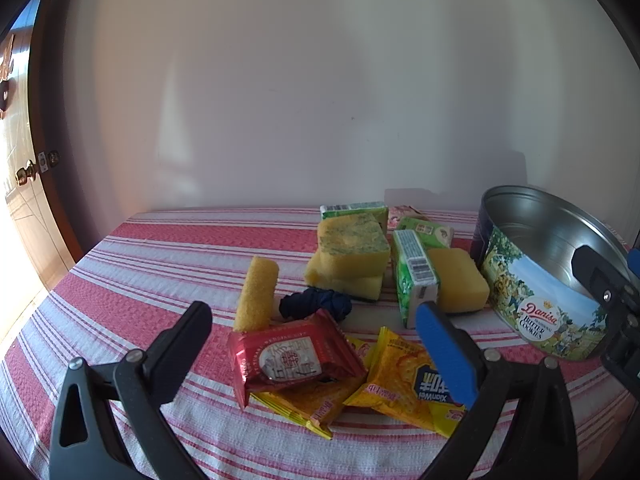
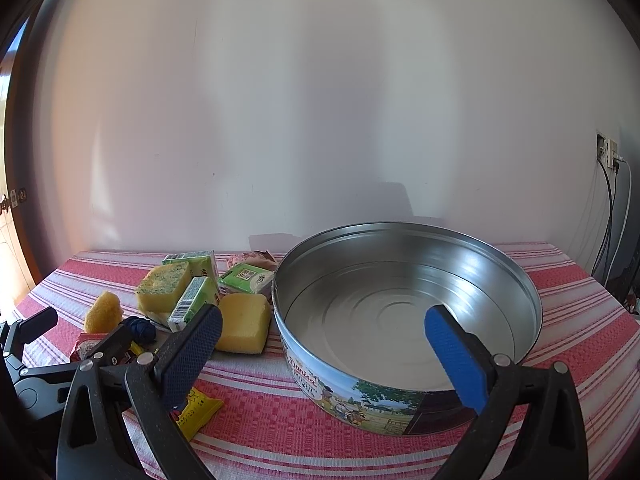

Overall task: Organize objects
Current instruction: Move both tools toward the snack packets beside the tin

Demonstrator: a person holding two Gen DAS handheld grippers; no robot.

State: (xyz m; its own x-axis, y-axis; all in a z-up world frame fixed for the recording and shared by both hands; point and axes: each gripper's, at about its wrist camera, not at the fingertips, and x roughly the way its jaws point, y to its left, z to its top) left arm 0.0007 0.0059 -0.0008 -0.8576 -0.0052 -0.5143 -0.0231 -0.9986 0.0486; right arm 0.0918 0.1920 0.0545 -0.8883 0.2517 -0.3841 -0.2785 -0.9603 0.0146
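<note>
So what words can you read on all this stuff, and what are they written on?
"Danisa TRADITIONAL BUTTER COOKIES": on the side of the round cookie tin.
"XianWei": upside down on the yellow snack packet; the big characters beside it I cannot read.
Red snack packet: characters on a round label, too blurred to read.
Green packs: barcode and small print, too small to read.

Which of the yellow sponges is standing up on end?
The narrow sponge left of the pile, beside the dark blue scrunchie; the others lie flat.
</note>
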